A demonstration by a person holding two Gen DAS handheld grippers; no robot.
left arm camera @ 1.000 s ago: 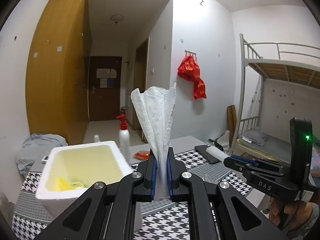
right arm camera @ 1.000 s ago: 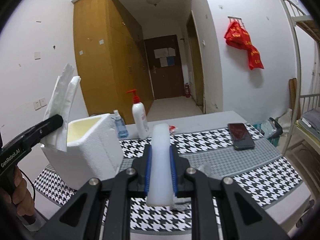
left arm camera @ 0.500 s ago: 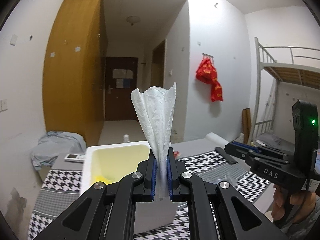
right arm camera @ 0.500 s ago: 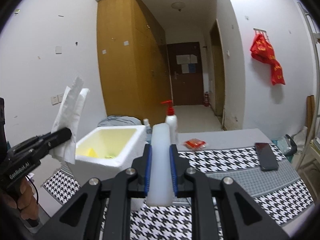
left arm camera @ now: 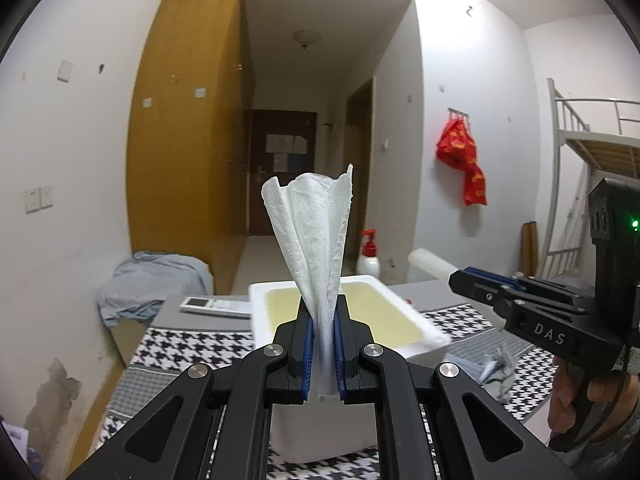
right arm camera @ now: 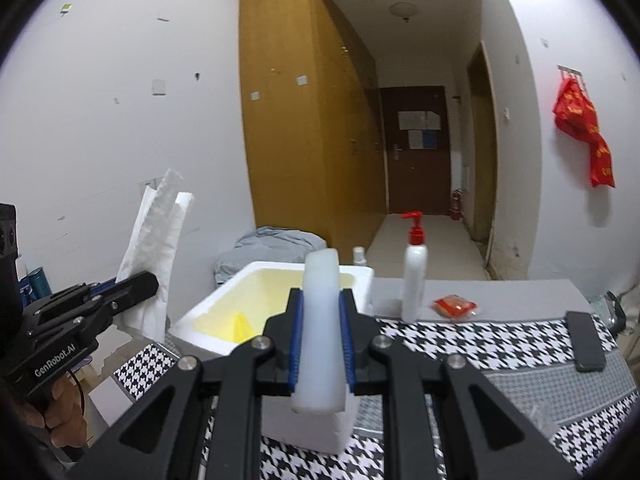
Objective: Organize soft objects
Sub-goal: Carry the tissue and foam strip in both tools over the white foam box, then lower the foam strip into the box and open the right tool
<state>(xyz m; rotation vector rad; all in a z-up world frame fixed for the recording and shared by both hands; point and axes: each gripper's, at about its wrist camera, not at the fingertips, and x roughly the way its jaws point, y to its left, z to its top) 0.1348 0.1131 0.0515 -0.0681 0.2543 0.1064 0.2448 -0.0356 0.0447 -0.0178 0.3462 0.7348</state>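
Left gripper (left arm camera: pixel 323 354): jaws closed, fingers pointing forward and level, body visible at 9 o'clock in the right wrist view with the person's hand (right arm camera: pixel 60 412) on the grip. Right gripper (right arm camera: pixel 320 344): jaws closed, level, appearing at 3 o'clock in the left wrist view, hand (left arm camera: pixel 580 404) around its handle.

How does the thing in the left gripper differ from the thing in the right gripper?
The tissue in the left gripper is thin, crinkled and fans out; the foam bar in the right gripper is thick, smooth and straight. Both are white, clamped and near the foam box.
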